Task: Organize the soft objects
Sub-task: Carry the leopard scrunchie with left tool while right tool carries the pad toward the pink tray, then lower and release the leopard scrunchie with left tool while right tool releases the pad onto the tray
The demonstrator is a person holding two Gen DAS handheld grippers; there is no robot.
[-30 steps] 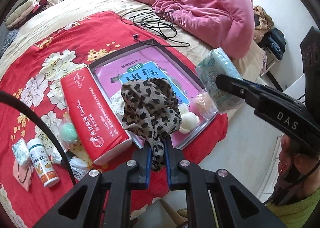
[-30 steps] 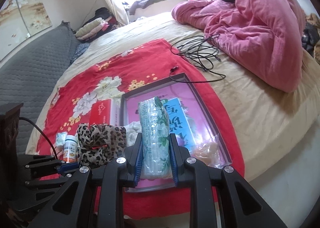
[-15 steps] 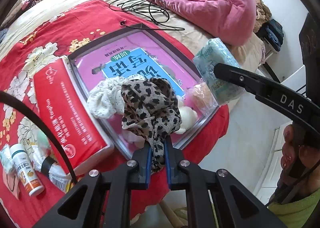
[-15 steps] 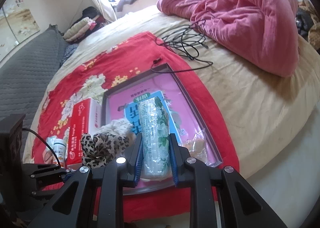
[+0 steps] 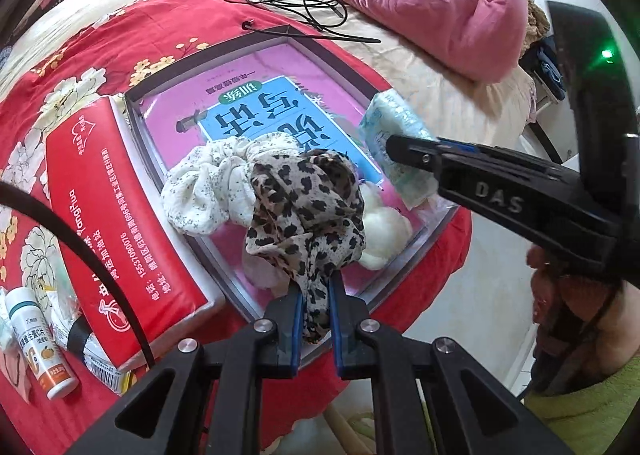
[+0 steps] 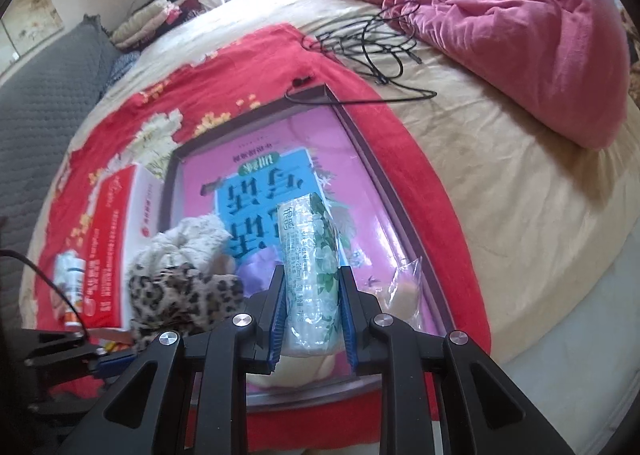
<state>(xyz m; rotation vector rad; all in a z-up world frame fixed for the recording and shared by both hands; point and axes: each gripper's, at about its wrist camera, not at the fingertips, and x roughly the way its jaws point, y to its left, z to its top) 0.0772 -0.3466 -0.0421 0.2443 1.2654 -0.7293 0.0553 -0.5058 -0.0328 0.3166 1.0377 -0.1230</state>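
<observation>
- The left tool [image 5: 314, 305] is clamping a fold of the leopard-print scrunchie [image 5: 306, 211], which is bunching just ahead of its tips over the near edge of the grey-rimmed tray [image 5: 208, 67].
- The right tool [image 6: 312, 319] is squeezing a clear plastic tissue pack [image 6: 310, 255] printed with green leaves, holding it upright above the tray's near end.
- Both are looking light and limp: the scrunchie is sagging and draping, so a pinch on any thick fold should hold; the pack's film is probably slippery, so gripping its middle across the flat sides seems safest.
- Just beyond the left tool, a white speckled scrunchie [image 5: 208, 191] and pale soft balls [image 5: 382, 223] are lying in the tray.
- Left of the tray, a red tissue box [image 5: 116, 215] is resting on the floral cloth.
</observation>
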